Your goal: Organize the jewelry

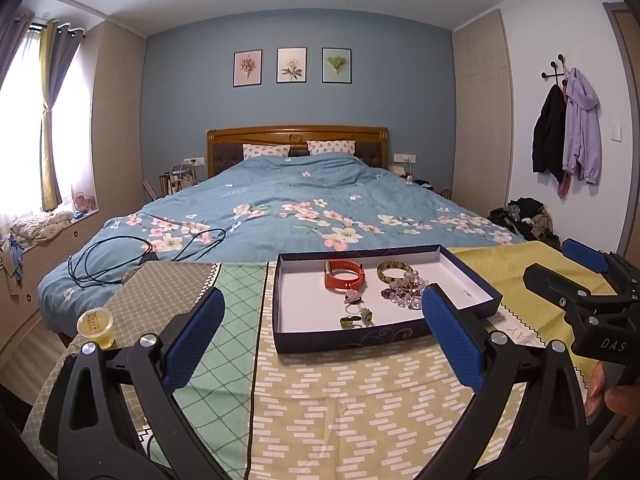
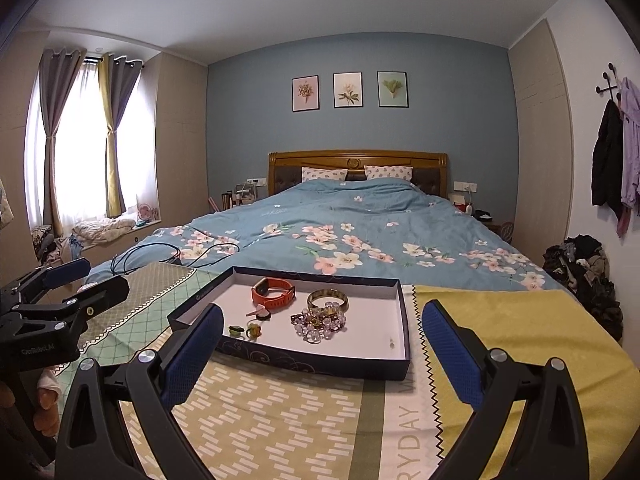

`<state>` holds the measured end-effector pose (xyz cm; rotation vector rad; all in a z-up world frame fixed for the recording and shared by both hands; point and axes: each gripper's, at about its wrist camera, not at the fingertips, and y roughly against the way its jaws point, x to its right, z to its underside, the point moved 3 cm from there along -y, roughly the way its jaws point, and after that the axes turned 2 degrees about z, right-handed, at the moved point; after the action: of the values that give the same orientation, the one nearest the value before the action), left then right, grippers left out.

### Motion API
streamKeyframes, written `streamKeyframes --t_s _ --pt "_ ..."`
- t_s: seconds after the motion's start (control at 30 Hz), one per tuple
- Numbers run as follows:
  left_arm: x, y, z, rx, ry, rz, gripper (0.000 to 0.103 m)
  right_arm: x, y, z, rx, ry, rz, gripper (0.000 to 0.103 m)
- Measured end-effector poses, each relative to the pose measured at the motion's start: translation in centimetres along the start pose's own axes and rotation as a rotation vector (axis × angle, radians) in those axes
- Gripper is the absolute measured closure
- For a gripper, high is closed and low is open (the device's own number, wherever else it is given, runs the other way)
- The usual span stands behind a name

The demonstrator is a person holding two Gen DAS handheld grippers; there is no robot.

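Observation:
A shallow dark blue box (image 1: 352, 340) (image 2: 312, 360) with a white inside lies on the patterned tablecloth. In it are an orange watch band (image 1: 344, 276) (image 2: 274, 292), an amber bangle (image 1: 394, 271) (image 2: 327, 299), a heap of clear and purple bead bracelets (image 1: 404, 292) (image 2: 320, 322), a small pink piece (image 1: 354, 298) (image 2: 260, 314) and green rings (image 1: 356, 318) (image 2: 246, 330). My left gripper (image 1: 324, 328) (image 2: 86, 280) hovers open just before the box's near left. My right gripper (image 2: 322, 344) (image 1: 560, 268) stands open at its near right. Neither holds anything.
A small jelly cup (image 1: 96, 326) stands at the table's left edge. A yellow cloth (image 2: 520, 340) covers the right part. Behind the table is a bed (image 1: 320, 200) with a black cable (image 1: 140, 252) on it. Clothes (image 1: 524, 220) are piled at the right wall.

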<state>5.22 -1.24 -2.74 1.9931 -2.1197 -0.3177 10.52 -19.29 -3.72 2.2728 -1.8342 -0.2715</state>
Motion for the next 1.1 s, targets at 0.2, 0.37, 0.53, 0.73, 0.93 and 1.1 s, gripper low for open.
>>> streamKeyframes --t_s 0.2,0.37,0.53,0.73,0.93,1.1 --pt "0.2 1.1 -0.3 0.024 0.002 -0.007 0.006 0.0 0.5 -0.2 0.014 -0.004 0.003 0.007" --pt "0.4 1.8 -0.4 0.039 0.000 -0.009 0.006 0.0 0.5 -0.1 0.015 -0.007 0.000 0.007" --pt "0.6 2.1 -0.4 0.047 -0.001 -0.005 0.006 0.0 0.9 -0.2 0.023 -0.007 -0.002 0.007" --pt "0.8 2.4 -0.6 0.055 0.002 -0.003 0.006 0.1 1.1 -0.3 0.030 -0.013 0.001 0.007" --pt "0.7 2.3 -0.6 0.060 0.004 -0.006 0.006 0.1 1.2 -0.4 0.034 -0.014 0.002 0.007" --pt "0.7 2.5 -0.6 0.063 0.004 -0.007 0.006 0.1 1.3 -0.4 0.035 -0.016 0.001 0.007"
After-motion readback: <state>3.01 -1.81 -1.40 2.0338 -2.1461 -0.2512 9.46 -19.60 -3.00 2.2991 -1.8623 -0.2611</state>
